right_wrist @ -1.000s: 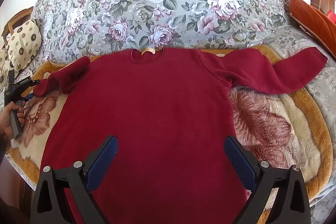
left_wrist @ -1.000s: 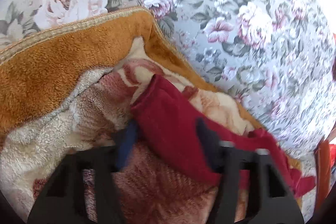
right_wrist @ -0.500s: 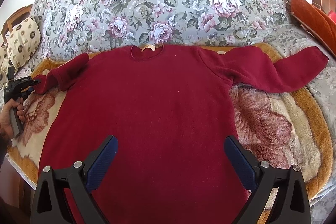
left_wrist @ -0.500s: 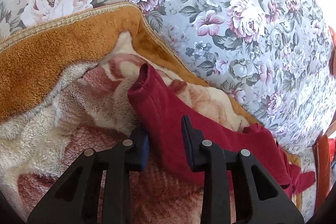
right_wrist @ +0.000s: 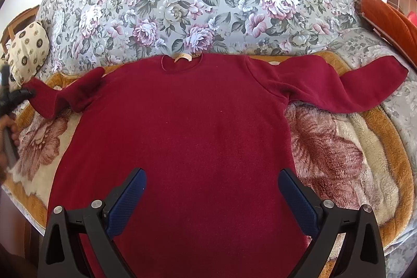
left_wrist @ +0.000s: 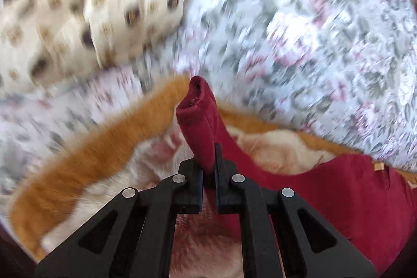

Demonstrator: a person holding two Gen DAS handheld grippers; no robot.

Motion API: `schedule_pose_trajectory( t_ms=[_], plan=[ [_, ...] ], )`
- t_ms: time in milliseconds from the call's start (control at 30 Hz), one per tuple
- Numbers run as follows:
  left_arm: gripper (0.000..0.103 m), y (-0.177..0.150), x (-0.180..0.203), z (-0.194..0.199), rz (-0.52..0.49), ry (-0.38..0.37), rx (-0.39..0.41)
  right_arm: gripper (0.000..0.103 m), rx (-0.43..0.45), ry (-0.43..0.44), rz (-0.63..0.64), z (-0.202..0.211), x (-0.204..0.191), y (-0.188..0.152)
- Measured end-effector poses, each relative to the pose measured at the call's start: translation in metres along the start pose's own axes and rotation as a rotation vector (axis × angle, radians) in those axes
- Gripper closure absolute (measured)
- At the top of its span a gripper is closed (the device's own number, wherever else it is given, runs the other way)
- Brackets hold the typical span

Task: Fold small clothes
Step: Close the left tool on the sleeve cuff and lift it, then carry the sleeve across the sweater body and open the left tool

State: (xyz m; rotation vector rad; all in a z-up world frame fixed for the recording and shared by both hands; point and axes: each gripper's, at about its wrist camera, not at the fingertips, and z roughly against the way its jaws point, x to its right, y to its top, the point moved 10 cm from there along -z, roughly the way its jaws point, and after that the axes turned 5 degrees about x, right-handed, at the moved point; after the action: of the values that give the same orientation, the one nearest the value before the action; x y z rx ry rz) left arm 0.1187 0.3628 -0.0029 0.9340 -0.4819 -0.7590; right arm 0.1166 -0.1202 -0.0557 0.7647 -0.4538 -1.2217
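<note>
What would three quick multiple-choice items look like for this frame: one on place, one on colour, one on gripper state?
1. Where does the sweater lie?
A. on a fleece blanket
B. on a wooden floor
C. in a basket

2. What colour is the sweater?
A. navy
B. dark red
C. white

3. How is the left hand-held gripper?
A. wide open above the collar
B. shut on the sleeve cuff
C. shut on nothing

Answers:
1. A, the fleece blanket shows on both sides of the sweater's body.
2. B, the whole knit is dark red in both views.
3. B, the sleeve cuff stands up from between its closed fingers; the right hand-held gripper is open over the hem.
</note>
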Motion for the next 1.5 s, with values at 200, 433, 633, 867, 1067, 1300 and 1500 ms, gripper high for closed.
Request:
schedule_pose_trajectory(
  t_ms=[200,433,633,867,1067,1300,1500],
  plan=[
    [0.098,0.035,0.026,0.075,-0.028,0.047,0.114,0.003,0.012,-0.014,0.012,0.002,-0.001,0.0],
    [0.098,0.057,0.057,0.127,-0.105,0.037,0.183,0.003,0.018,-0.015,0.016,0.004,-0.001,0.0],
    [0.098,0.069,0.053,0.135,-0.127,0.065,0.184,0.003,0.026,-0.004,-0.004,0.005,0.002,0.0],
    [0.098,0.072,0.002,0.108,-0.039,0.128,0.101,0.003,0.016,0.029,-0.052,0.004,0.007,-0.001],
    [0.098,0.065,0.022,0.107,0.019,0.008,0.11,0.003,0.023,0.043,-0.074,0.005,0.007,-0.002],
    [0.098,0.037,0.166,0.114,-0.024,-0.407,0.07,0.003,0.029,0.039,-0.066,0.005,0.006,-0.002],
    [0.099,-0.046,0.287,0.071,-0.008,-0.545,-0.102,0.003,0.038,0.04,-0.063,0.007,0.005,-0.001]
  ],
)
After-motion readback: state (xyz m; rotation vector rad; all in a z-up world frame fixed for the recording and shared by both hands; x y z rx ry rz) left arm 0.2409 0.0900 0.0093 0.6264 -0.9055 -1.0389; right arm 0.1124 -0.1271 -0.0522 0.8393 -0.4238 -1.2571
